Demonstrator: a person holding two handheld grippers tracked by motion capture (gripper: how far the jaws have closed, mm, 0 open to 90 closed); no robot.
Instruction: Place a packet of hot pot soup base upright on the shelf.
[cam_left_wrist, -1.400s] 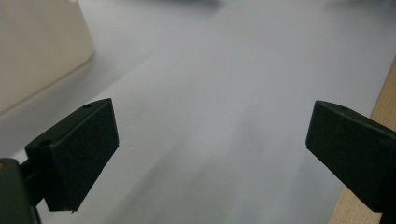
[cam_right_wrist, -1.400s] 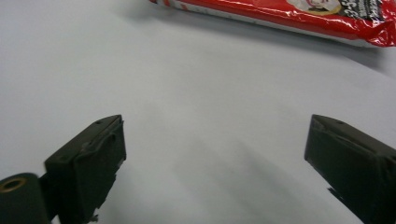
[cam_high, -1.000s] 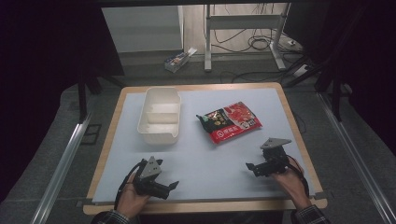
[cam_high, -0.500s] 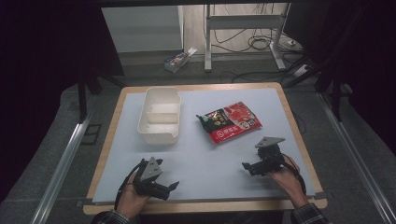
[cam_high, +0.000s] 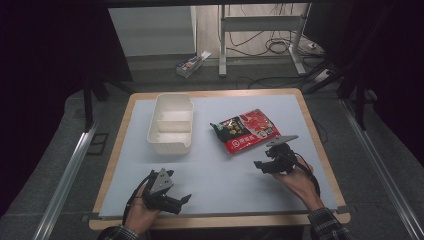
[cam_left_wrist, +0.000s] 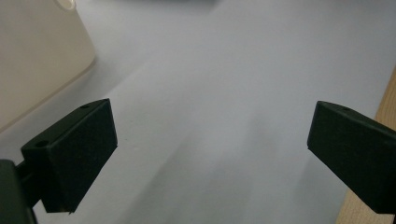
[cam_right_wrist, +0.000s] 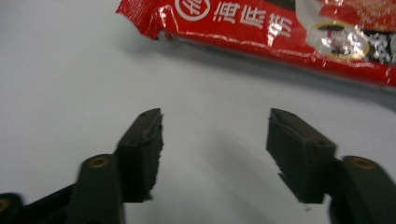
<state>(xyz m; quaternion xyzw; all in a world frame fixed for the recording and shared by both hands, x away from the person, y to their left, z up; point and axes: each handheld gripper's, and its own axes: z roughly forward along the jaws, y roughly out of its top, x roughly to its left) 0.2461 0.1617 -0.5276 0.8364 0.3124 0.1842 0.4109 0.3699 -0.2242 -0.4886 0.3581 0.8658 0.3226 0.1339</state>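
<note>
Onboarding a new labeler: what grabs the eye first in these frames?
The red snack packet, glossy with white lettering, lies right of centre on the pale mat. Left of it sits a white two-compartment container. The right gripper hovers just short of the packet, jaws closing, nothing between them.

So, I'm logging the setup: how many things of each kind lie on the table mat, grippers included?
White plastic two-compartment container: 1
Red and black foil snack packet: 1
Black hand-held gripper: 2, the left and the right, both with nothing between the jaws
Total: 4
</note>
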